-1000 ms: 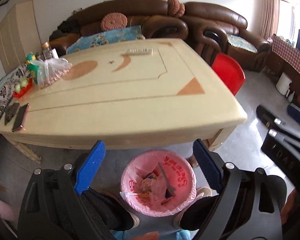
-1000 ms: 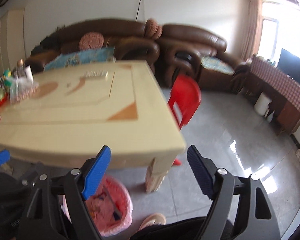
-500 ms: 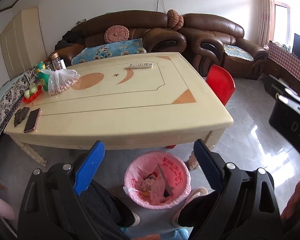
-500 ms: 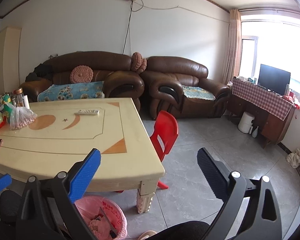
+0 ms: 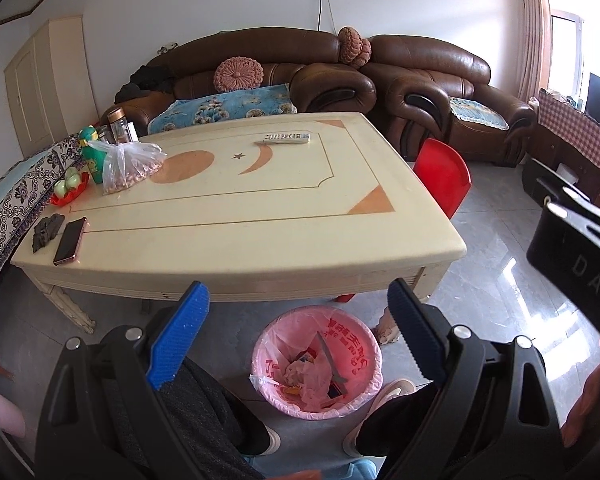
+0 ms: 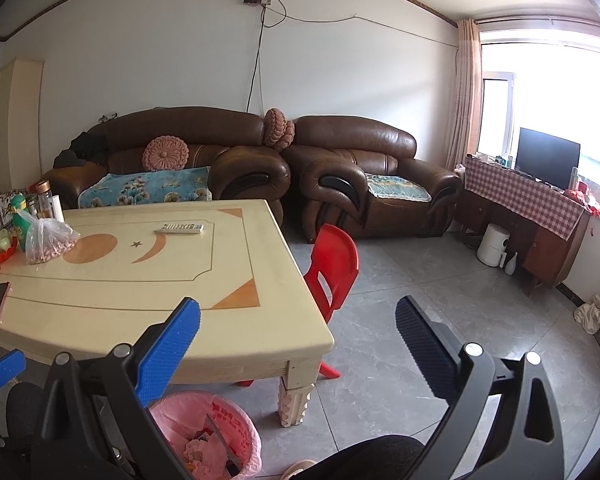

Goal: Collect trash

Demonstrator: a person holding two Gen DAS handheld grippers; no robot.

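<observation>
Both grippers, left [image 5: 296, 316] and right [image 6: 298, 332], gape empty above pink bin [image 5: 317, 361], beside table [image 5: 236, 216]; trash apparently dropped

Pink bin liner [image 5: 317, 360], red chair [image 5: 442, 178].

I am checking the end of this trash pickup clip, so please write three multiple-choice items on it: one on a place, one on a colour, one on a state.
1. Where is the trash bin?
A. On the table
B. On the floor by the table's near edge
C. Beside the sofa

2. What colour is the bin's liner?
A. Pink
B. Black
C. Green

3. How do the left gripper and right gripper stand?
A. Both shut on trash
B. Left holds a phone
C. Both open, nothing between the fingers

Answers:
1 B, it stands on the tiles below the table edge.
2 A, pink plastic lines the rim.
3 C, both gaps are bare.
</observation>
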